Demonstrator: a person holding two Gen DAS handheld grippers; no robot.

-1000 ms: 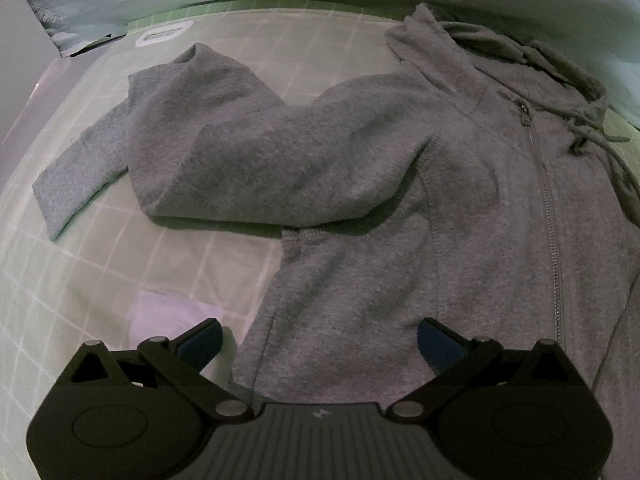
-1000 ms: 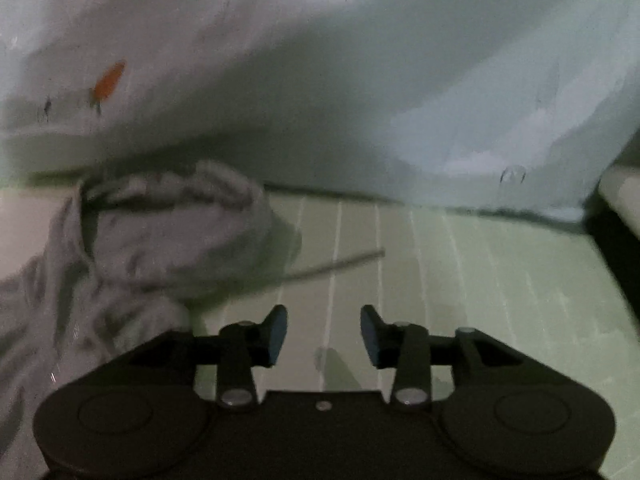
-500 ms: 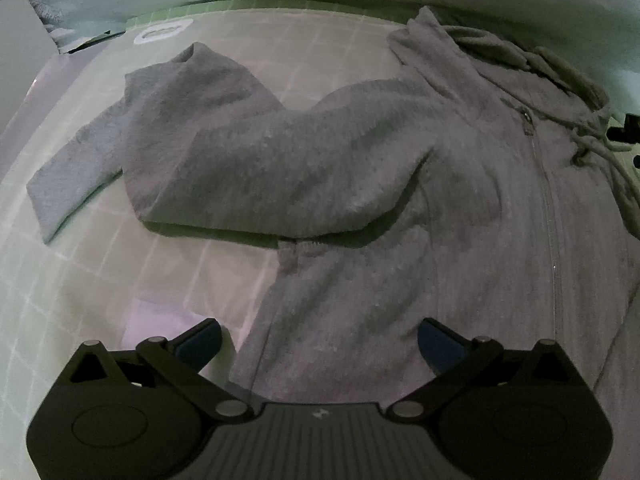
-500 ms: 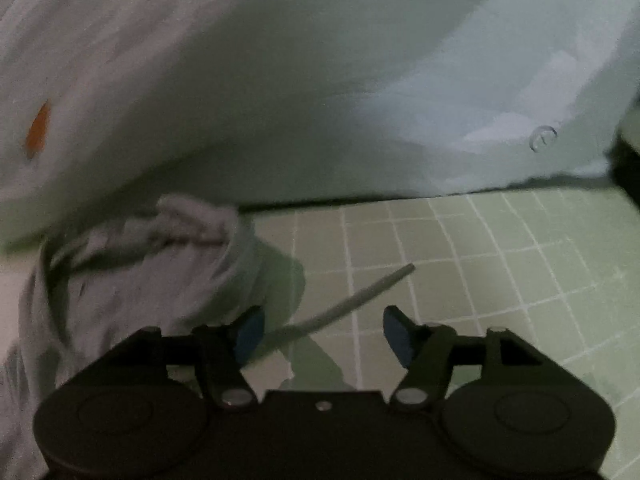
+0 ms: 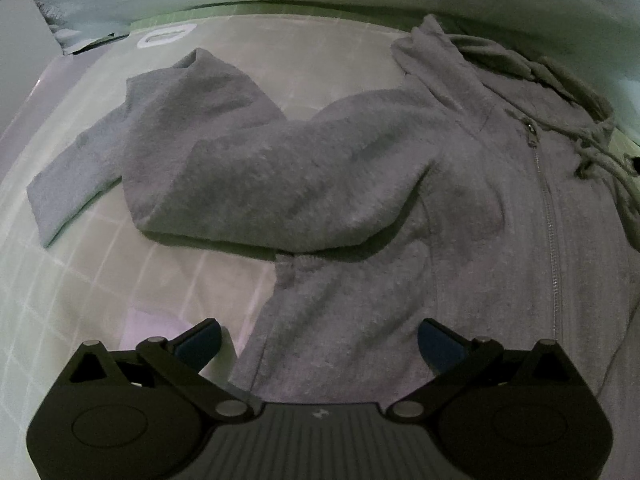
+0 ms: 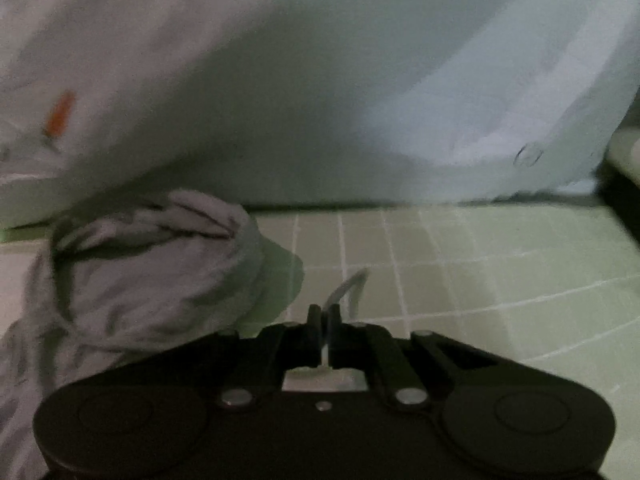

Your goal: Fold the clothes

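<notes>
A grey zip hoodie (image 5: 360,184) lies front up on the green grid mat (image 5: 80,280), its left sleeve (image 5: 76,184) bent across towards the body. Above the hoodie's lower edge hovers my left gripper (image 5: 320,332), open, its blue pads either side of the fabric without touching it. In the right wrist view the bunched hood (image 6: 152,272) lies at the left. My right gripper (image 6: 324,316) is closing tight on the hoodie's drawstring (image 6: 352,284); the cord is pinched between the pads and its free end sticks out ahead.
A large white cloth (image 6: 280,80) with an orange mark rises behind the mat along the far side. A white label (image 5: 166,36) sits at the mat's far left. A pale paper patch (image 5: 152,328) lies by my left finger. Bare mat (image 6: 480,272) spreads right of the hood.
My right gripper first widened around the drawstring lying on the mat, then shut on it. The left gripper and the hoodie body have stayed where they were.
</notes>
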